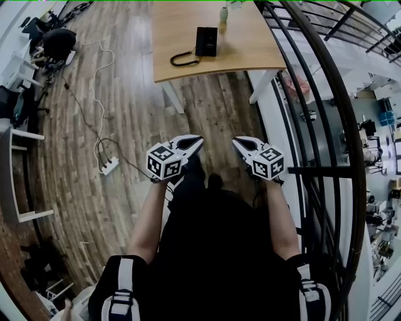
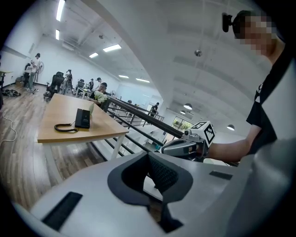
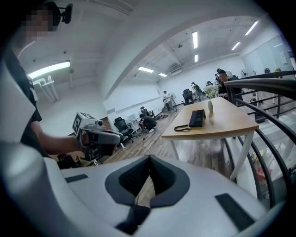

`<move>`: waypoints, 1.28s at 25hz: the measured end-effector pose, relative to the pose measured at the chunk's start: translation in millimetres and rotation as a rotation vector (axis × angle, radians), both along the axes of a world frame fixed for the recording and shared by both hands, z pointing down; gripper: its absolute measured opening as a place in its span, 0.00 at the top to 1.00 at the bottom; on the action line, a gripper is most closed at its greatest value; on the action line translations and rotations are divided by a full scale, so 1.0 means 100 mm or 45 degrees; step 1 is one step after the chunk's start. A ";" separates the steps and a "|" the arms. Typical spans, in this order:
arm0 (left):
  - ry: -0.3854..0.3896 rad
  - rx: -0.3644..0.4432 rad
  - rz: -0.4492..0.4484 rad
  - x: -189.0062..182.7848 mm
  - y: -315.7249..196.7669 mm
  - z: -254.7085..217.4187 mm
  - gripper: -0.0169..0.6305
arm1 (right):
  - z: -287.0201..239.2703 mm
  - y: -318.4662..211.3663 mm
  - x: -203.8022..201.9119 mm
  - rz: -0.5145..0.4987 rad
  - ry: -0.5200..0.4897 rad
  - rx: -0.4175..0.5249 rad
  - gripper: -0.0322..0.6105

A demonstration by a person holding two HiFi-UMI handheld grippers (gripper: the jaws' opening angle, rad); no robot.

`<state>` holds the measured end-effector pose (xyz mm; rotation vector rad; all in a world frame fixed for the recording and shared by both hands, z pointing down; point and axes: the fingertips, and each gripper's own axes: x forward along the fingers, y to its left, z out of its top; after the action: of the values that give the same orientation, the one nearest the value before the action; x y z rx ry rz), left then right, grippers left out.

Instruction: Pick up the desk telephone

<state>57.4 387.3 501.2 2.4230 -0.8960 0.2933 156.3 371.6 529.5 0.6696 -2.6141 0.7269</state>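
**Both grippers shut and empty; telephone lies well ahead on the table**

The desk telephone (image 1: pixel 206 41) lies flat on the wooden table (image 1: pixel 250 53), towards its far side. Its coiled cord (image 1: pixel 182 59) is looped on the tabletop just to its left. A small vase (image 1: pixel 223 14) stands near it, further back.

The left gripper (image 1: pixel 198 142) and the right gripper (image 1: pixel 237 142) are held low in front of the person's body, side by side, tips angled towards each other. Each gripper's jaws are pressed together with nothing between them.

Both grippers are well apart from the table, with a stretch of plank floor (image 1: pixel 213 106) between them and it. From the left gripper the telephone appears ahead and to the left of the jaws; from the right gripper, ahead and to the right. A dark railing (image 1: pixel 311 100) runs along the table's right side.
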 end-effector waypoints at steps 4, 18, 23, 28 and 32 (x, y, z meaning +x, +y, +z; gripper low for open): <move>0.003 0.000 -0.005 -0.05 -0.01 0.02 0.94 | 0.02 -0.01 -0.03 0.007 0.001 -0.004 0.92; 0.017 -0.018 -0.001 -0.30 -0.28 0.06 0.94 | 0.08 -0.26 -0.25 0.026 0.023 -0.022 0.91; 0.021 -0.027 0.000 -0.47 -0.44 0.07 0.94 | 0.08 -0.40 -0.41 0.026 0.027 -0.029 0.91; 0.029 -0.033 0.014 -0.61 -0.68 0.07 0.94 | 0.12 -0.57 -0.53 0.040 0.052 -0.040 0.91; 0.034 -0.041 0.041 -0.70 -0.85 0.07 0.94 | 0.12 -0.74 -0.61 0.070 0.059 -0.048 0.91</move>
<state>-12.2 302.1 508.5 2.4077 -0.8347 0.2842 95.0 297.2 541.2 0.7405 -2.5427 0.7662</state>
